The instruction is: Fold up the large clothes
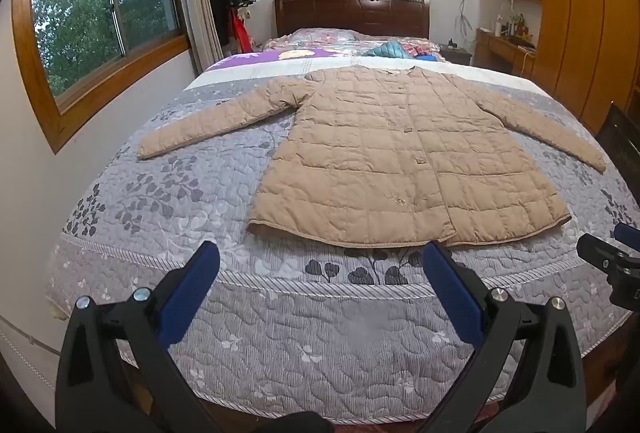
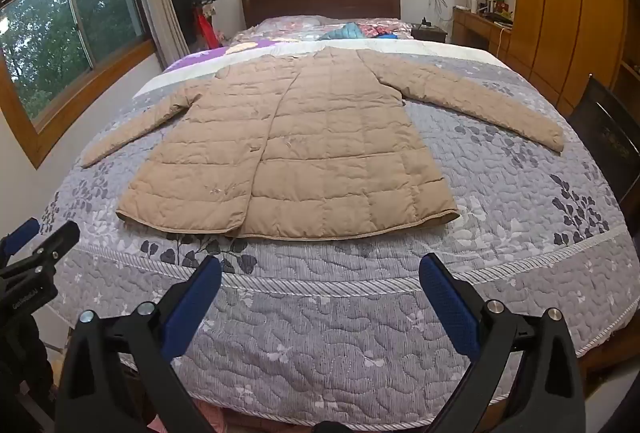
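I see the tan quilted coat spread flat, front up, in the middle of the bed, hem toward the foot edge and collar toward the headboard. Both sleeves lie angled out toward the bed's side edges. My left tool hangs over the foot edge with its jaws wide and nothing between them, just short of the hem. My right tool is likewise spread wide and empty, above the grey floral quilt.
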Motion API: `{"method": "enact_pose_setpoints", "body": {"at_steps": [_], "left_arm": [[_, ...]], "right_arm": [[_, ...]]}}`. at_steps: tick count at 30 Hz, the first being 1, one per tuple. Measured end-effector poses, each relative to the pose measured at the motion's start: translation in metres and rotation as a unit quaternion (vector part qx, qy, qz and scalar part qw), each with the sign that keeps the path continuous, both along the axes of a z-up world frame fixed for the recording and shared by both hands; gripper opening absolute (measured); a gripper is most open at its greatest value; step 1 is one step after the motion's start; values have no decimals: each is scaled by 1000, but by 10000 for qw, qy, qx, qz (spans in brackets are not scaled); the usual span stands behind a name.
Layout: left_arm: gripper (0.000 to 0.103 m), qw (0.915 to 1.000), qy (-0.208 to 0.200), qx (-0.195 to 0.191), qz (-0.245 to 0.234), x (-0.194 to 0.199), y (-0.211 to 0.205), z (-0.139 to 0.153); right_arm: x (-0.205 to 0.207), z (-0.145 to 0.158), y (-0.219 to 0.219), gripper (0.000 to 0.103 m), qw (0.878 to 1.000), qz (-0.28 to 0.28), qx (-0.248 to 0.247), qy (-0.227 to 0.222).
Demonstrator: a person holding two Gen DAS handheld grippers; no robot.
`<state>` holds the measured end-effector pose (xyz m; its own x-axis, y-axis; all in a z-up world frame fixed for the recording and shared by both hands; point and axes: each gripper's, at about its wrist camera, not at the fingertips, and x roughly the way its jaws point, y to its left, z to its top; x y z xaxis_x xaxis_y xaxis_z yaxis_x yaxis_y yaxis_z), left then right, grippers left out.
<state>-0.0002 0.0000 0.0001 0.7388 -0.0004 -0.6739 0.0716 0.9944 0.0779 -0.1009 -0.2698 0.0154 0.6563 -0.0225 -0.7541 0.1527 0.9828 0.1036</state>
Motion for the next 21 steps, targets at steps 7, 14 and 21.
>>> {"method": "enact_pose_setpoints", "body": {"at_steps": [7,14,21], "left_arm": [[101,10000,19,7,0,0,0,0],[101,10000,6,-7,8,1,0,-4],[101,10000,11,3,26,1,-1,-4]], "right_arm": [[1,0,1,99,10000,0,4,-2],[1,0,1,99,10000,-3,1,4],[2,0,2,99,10000,2,3,0]]}}
